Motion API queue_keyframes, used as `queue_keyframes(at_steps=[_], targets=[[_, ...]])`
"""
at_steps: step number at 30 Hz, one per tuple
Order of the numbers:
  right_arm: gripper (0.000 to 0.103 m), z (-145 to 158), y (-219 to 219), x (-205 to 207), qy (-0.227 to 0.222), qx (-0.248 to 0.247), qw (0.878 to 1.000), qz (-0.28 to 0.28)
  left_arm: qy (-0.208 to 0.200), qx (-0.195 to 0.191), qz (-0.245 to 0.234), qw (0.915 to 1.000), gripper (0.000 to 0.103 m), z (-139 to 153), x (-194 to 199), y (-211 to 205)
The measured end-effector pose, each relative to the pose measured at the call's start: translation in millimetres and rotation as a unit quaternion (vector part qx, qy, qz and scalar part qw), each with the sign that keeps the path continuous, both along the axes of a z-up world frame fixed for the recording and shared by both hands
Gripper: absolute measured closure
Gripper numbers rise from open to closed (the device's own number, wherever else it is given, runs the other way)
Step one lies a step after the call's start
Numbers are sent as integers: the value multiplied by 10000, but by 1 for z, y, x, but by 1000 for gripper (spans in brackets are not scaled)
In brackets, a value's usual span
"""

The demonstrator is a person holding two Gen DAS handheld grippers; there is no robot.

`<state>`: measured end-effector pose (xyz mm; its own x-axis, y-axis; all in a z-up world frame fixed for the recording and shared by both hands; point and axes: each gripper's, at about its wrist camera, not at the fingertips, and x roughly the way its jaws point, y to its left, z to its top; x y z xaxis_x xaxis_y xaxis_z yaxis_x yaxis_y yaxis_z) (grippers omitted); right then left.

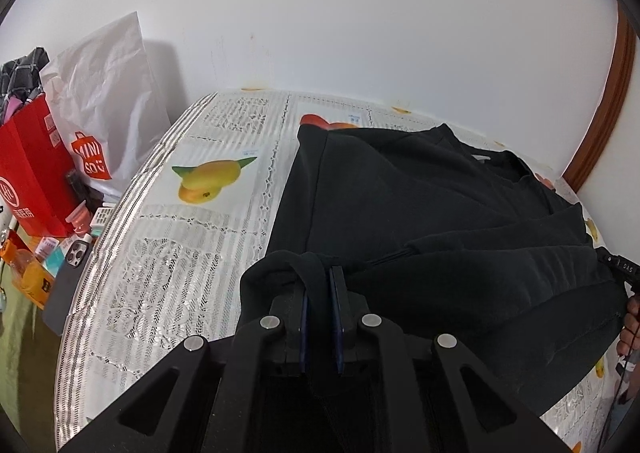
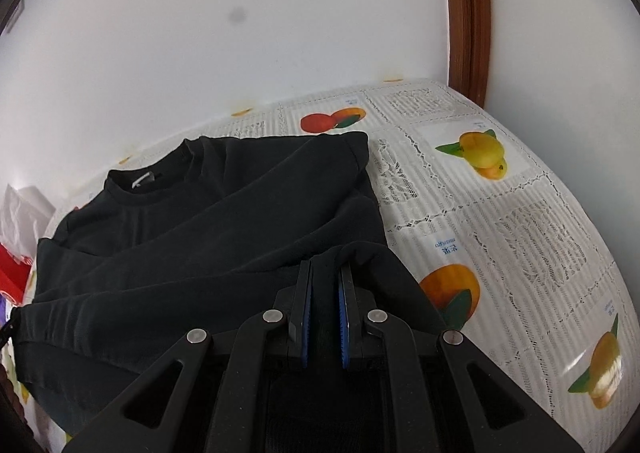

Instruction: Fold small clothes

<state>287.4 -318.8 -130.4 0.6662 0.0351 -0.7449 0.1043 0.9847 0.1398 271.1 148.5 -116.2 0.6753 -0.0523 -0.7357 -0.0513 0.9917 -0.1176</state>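
A black long-sleeved shirt [image 1: 420, 205] lies on a table covered with a lace-and-fruit-print cloth [image 1: 180, 253], collar toward the wall and sleeves folded across the body. My left gripper [image 1: 320, 273] is shut on the lower hem at the shirt's left corner, with a fold of black fabric between its blue pads. In the right wrist view the same shirt [image 2: 200, 221] spreads to the left, and my right gripper [image 2: 326, 269] is shut on the hem at the other corner. Both corners are raised slightly off the tablecloth [image 2: 520, 233].
Left of the table stand a red paper bag [image 1: 32, 173] and a white shopping bag [image 1: 104, 93], with a dark phone [image 1: 68, 285] and small bottles below them. A wooden door frame [image 2: 468, 13] rises at the back right. A person's hand [image 1: 632, 317] shows at the right edge.
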Motion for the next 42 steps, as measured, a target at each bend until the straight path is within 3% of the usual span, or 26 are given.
queue_keyframes(at_steps=[5,8,11,14,17,20,26,30,32,33,34,35,42], targets=[[75,9,2,-13,204,-164,9995,177,57,-27,-62,10000,89,6,-6,1],[67,23,-4,-41,-3,-219,9993,301,-44,-8,-85,10000,82,14,-20,4],[62,37,-24,-71,-230,-107,9994,232,-159,43,-62,9998,69,19,-39,12],[61,41,-44,-93,-227,-182,9996,-2,-92,-80,-21,9999,68,17,-56,26],[56,29,-60,-102,60,-2,10000,17,139,-281,-2,9995,68,6,-70,40],[56,9,-68,-106,373,343,9987,29,300,-311,157,9989,68,-7,-81,50],[56,-10,-69,-97,562,1079,9925,138,438,-659,178,9967,68,-19,-83,58],[56,-15,-60,-85,621,1006,9929,123,520,-572,-20,9970,68,-24,-77,46],[68,-15,-55,-85,569,914,9941,156,553,-395,-35,9977,68,-27,-75,39],[71,-15,-53,-85,546,892,9942,231,540,-361,-40,9979,74,-28,-75,38],[76,-13,-51,-86,517,829,9949,253,501,-366,-61,9981,86,-27,-77,37],[83,-11,-49,-88,471,759,9957,263,476,-364,-68,9982,90,-27,-78,37],[86,-1,-52,-108,406,741,9957,373,285,-175,-133,9994,93,-12,-103,33]])
